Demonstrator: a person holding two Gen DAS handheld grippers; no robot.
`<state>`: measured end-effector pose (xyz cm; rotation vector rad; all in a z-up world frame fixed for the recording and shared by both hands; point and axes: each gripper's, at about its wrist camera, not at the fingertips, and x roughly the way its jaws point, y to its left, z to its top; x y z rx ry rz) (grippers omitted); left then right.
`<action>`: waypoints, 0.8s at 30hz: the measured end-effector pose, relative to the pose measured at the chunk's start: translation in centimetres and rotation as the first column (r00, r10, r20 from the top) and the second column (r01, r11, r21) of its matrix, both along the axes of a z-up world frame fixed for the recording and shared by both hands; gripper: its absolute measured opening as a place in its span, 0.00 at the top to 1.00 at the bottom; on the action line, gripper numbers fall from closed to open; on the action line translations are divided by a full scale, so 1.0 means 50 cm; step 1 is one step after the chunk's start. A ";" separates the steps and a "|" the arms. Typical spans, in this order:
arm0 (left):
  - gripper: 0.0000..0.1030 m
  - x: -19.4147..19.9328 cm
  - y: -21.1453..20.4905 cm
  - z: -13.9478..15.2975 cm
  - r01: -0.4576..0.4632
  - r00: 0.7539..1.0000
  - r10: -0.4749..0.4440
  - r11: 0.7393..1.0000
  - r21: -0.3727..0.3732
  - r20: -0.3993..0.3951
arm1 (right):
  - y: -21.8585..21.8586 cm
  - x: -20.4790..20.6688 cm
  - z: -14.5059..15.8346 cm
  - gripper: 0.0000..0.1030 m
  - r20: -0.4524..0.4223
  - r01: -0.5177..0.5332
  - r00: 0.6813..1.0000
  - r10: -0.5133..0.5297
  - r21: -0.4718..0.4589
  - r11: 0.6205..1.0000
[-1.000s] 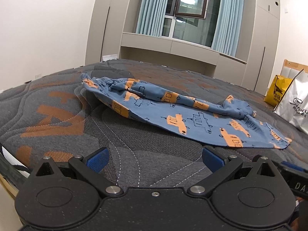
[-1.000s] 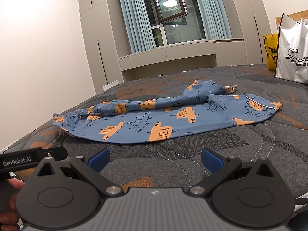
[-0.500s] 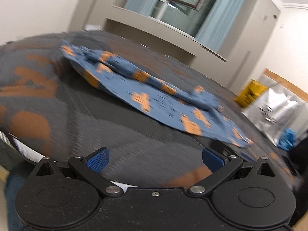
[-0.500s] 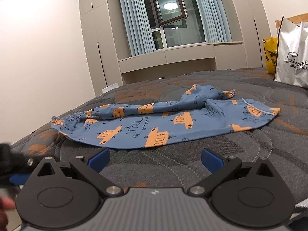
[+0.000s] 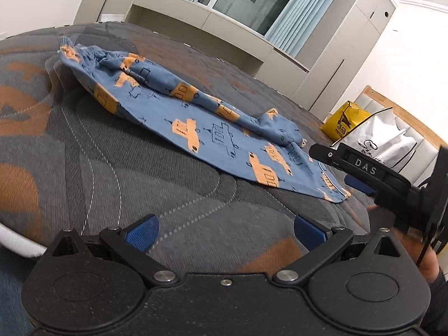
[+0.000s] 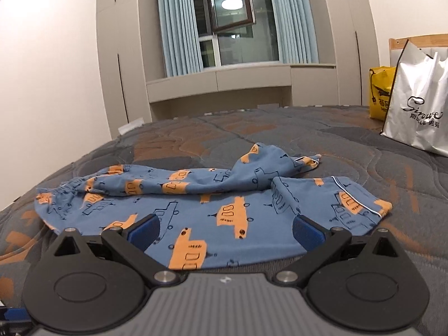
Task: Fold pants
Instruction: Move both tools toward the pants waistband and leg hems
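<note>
Blue pants [image 5: 196, 123] printed with orange vehicles lie spread and rumpled on the grey and orange mattress [image 5: 98, 168], one leg bunched over the other. The waistband sits at the far left, the hems at the right. My left gripper [image 5: 224, 231] is open above the mattress's near edge, short of the pants. My right gripper [image 6: 225, 229] is open, with its blue pads at the pants' [image 6: 196, 210] near edge and nothing between them. In the left wrist view the right gripper [image 5: 361, 173] hovers beside the hem end, held by a hand [image 5: 428, 263].
A white shopping bag [image 6: 417, 100] and a yellow bag [image 6: 380, 95] stand at the far right side of the mattress [image 6: 364, 145] by a wooden headboard. Cabinets and a curtained window [image 6: 232, 22] lie beyond. Bare mattress surrounds the pants.
My right gripper has moved forward to the pants' near edge. My left gripper swung and tilted, drawing back toward the mattress's edge, and the right gripper has come into its view.
</note>
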<state>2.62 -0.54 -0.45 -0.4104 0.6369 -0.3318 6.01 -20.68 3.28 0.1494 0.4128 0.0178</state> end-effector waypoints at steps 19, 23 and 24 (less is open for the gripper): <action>0.00 0.135 0.015 0.123 -0.120 0.976 0.062 0.952 0.280 0.210 | -0.043 0.086 0.005 0.00 0.013 -0.120 0.993 0.121 -0.041 0.992; 0.00 0.244 0.016 0.154 -0.183 0.967 0.072 0.866 0.466 0.246 | -0.058 0.114 0.016 0.00 0.053 -0.178 0.982 0.181 -0.064 0.982; 0.00 0.268 0.018 0.158 -0.191 0.964 0.068 0.846 0.498 0.255 | -0.062 0.123 0.019 0.00 0.061 -0.202 0.977 0.206 -0.070 0.977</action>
